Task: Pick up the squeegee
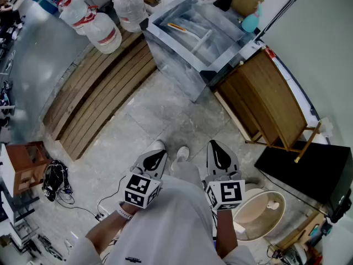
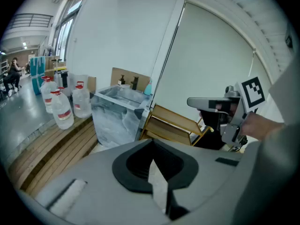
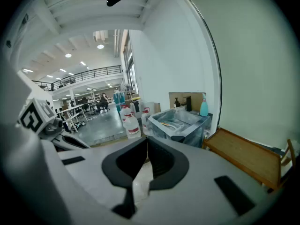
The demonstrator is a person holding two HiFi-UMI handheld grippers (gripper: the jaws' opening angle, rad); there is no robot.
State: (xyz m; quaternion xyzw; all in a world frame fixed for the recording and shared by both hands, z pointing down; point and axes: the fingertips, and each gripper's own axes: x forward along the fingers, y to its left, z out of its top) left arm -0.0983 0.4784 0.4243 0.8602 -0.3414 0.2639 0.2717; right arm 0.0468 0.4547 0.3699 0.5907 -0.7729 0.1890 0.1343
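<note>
Now: both tools are held low over the floor [image 1: 165, 120], well apart from the tank [image 1: 176, 65].
Left tool [image 1: 156, 158]: jaws together, nothing between them.
Right tool [image 1: 219, 154]: jaws together, nothing between them.
Squeegee [image 1: 190, 32]: lying inside the clear tank, ahead of both tools, touched by neither.
Tank's place: between water bottles [image 1: 102, 29] on wooden slats and a wooden rack [image 1: 270, 98].
Blue bottle [image 1: 251, 22]: at the tank's far corner.

floor [image 1: 165, 117]: grey tiles | on it: wooden slats [image 1: 96, 95], steel-clad tub [image 1: 179, 65], wooden rack [image 1: 276, 101], cable tangle [image 1: 54, 180], beige basin [image 1: 255, 217]
</note>
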